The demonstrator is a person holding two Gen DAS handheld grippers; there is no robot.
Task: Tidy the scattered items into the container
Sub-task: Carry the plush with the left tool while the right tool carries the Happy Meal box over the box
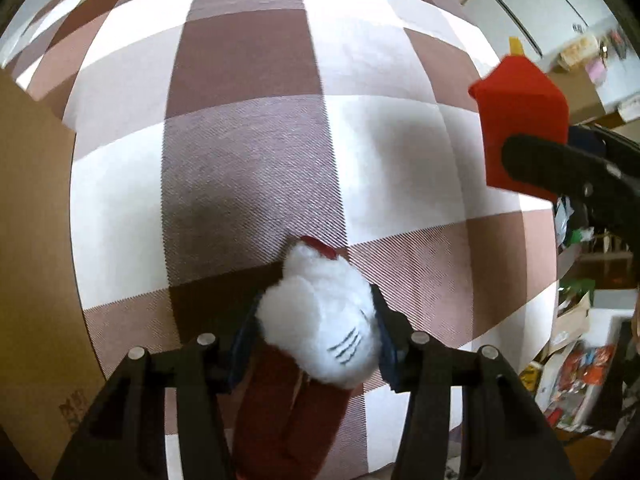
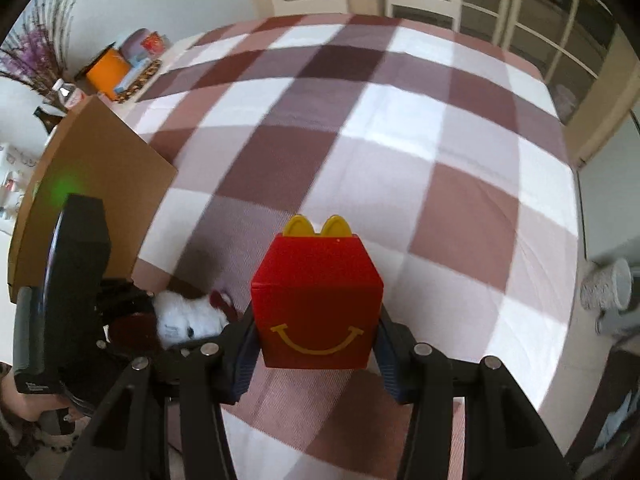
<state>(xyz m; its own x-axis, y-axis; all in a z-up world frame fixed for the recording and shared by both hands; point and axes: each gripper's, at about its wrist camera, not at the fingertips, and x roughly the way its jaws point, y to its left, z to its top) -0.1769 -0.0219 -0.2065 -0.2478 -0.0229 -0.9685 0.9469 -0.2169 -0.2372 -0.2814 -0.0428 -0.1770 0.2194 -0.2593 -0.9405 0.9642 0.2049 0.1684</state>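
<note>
My left claw [image 1: 316, 336] grips a white plush toy [image 1: 320, 320] low over the checked table [image 1: 248, 168], just beside the cardboard box [image 1: 36, 240] at its left. My right claw [image 2: 316, 340] clamps a red smiley-face toy box [image 2: 316, 300], lifted clear of the cloth.

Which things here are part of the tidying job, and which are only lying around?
Part of the job:
- red toy box, held in the right claw
- white plush toy, held in the left claw
- cardboard box

Lying around:
- orange container
- white mug
- checked cloth
</note>
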